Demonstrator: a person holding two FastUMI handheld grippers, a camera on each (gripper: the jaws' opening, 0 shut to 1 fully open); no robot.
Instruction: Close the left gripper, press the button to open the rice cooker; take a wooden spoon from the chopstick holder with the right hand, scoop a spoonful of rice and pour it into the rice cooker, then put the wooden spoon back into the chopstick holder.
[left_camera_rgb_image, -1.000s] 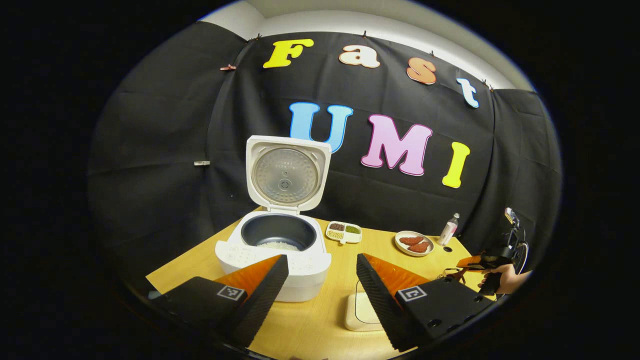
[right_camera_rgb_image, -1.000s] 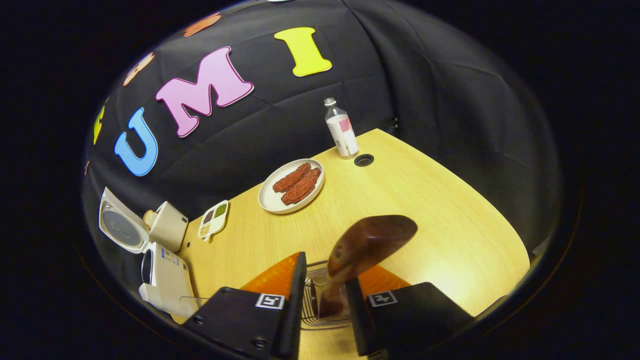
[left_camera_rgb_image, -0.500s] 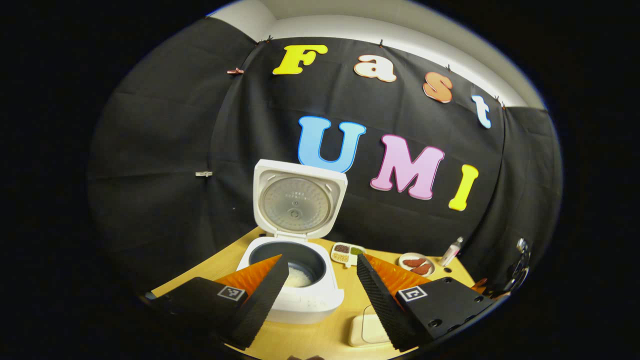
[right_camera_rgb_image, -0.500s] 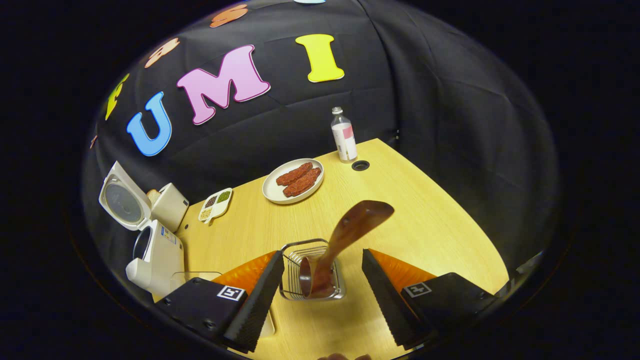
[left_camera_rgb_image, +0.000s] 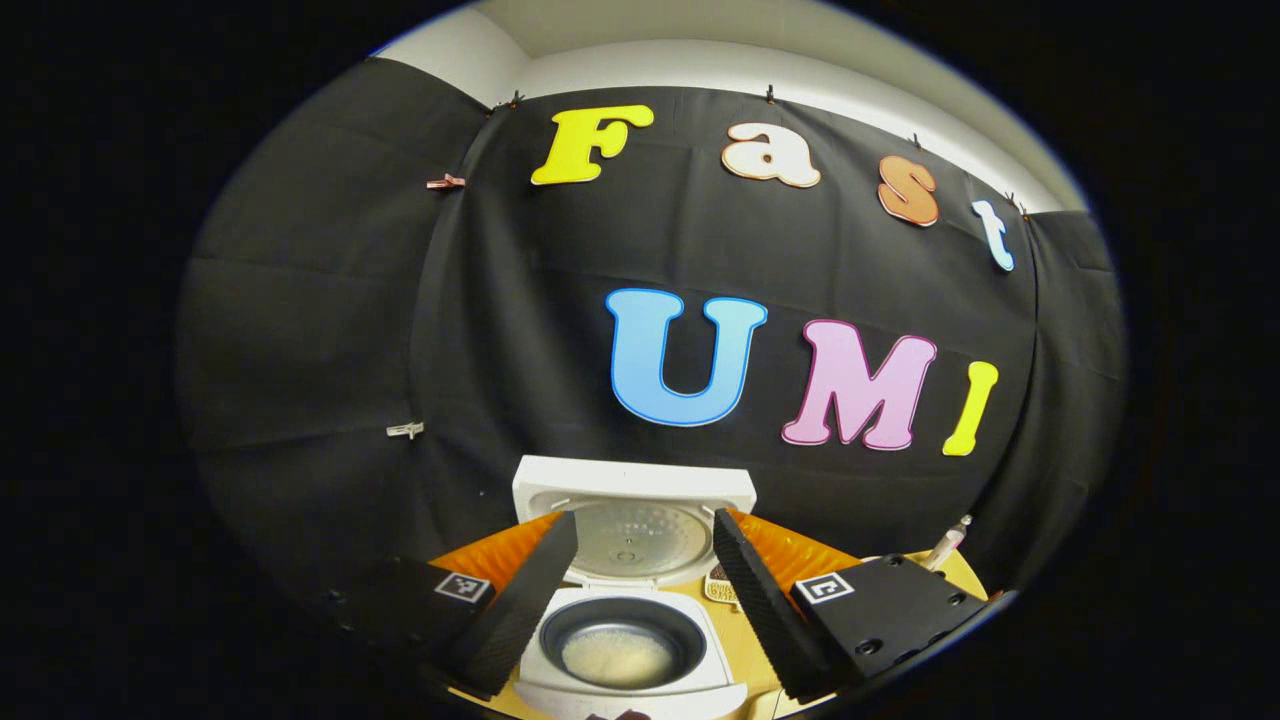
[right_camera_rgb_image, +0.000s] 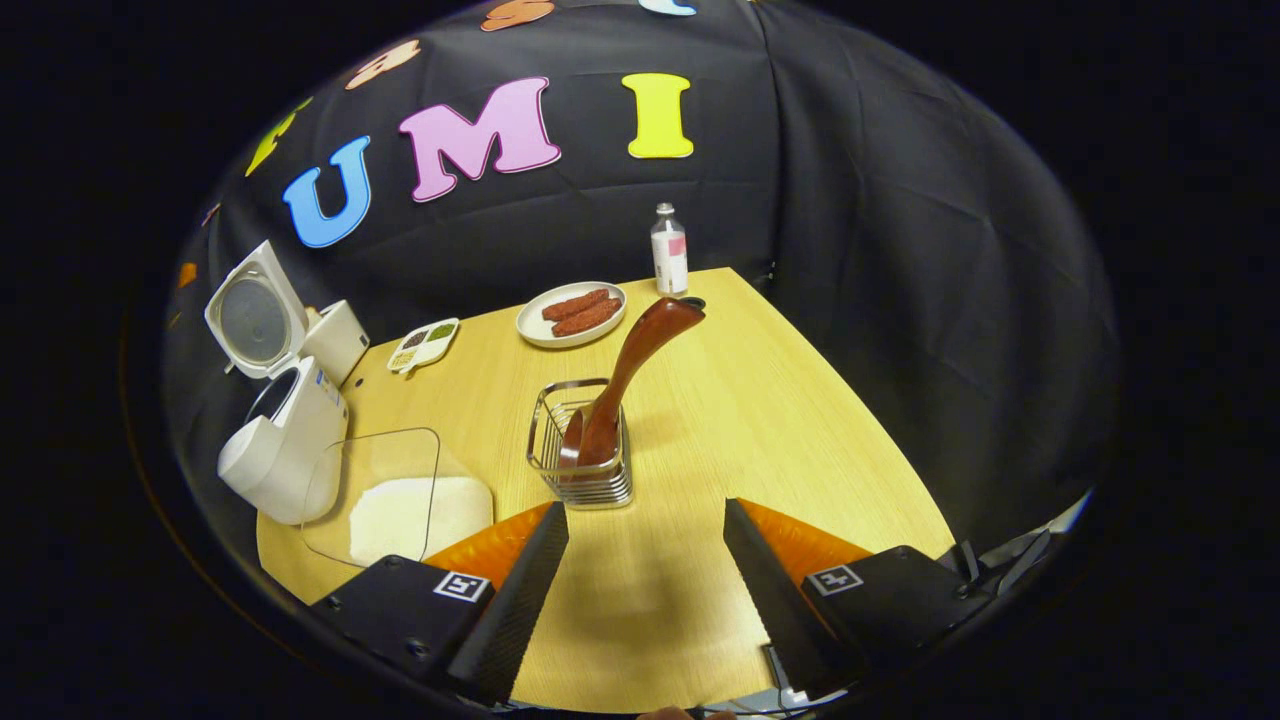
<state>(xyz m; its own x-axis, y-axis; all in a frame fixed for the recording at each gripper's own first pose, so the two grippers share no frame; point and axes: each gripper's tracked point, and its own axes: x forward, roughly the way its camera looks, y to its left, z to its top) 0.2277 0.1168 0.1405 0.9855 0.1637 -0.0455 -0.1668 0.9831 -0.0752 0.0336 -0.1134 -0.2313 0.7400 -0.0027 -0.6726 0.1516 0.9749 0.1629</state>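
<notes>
Right tool (right_camera_rgb_image: 645, 575) has let go and backed off, fingers wide and empty, spoon (right_camera_rgb_image: 625, 375) back standing in the holder (right_camera_rgb_image: 583, 470) mid-counter; left tool (left_camera_rgb_image: 640, 590) also spread, cooker (left_camera_rgb_image: 630, 655) lid up with rice inside, so task looks finished.

No readable wording is showing up anywhere on the things themselves. The bottle (right_camera_rgb_image: 668, 250) is carrying a white and pink label, too small to read. The rice cooker (right_camera_rgb_image: 285, 440) is showing a small sticker on its side, equally illegible. Square black-and-white marker tags are sitting on each tool, bearing no letters.
</notes>
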